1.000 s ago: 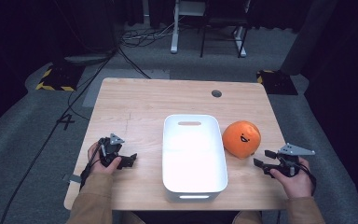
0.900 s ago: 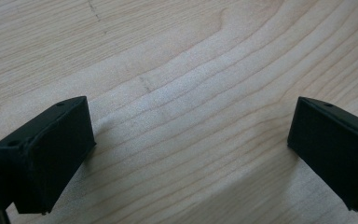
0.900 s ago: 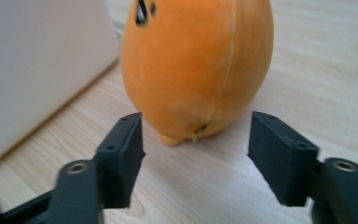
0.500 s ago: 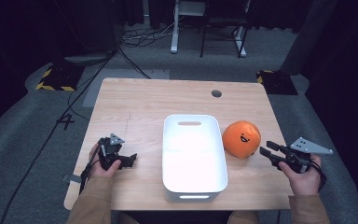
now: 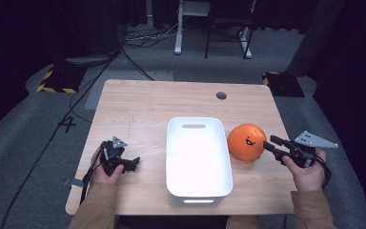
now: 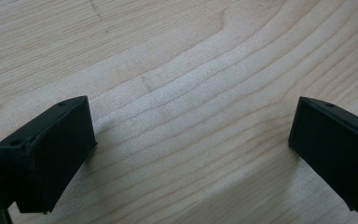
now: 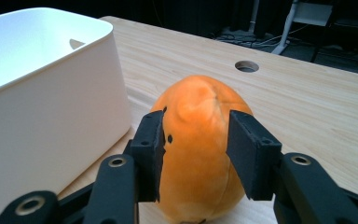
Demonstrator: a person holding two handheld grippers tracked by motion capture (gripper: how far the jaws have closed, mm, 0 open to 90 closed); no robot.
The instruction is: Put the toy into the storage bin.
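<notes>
High view, left to right: my left gripper (image 5: 132,164) rests on the pale wooden table (image 5: 143,109), jaws spread wide with nothing between them. At centre stands the white rectangular plastic bin (image 5: 198,191), with the round orange plush ball (image 5: 246,141), printed with a small black face, on the tabletop touching its right wall. My right gripper (image 5: 269,142) has just been closing its jaws; in the right gripper view the pads sit against the ball's flanks (image 7: 200,140), which bulge between them, so I judge the soft toy pinched. Grasping is the step in hand; next I would lift it clear of the rim and carry it leftward over the bin, keeping the grip firm.
</notes>
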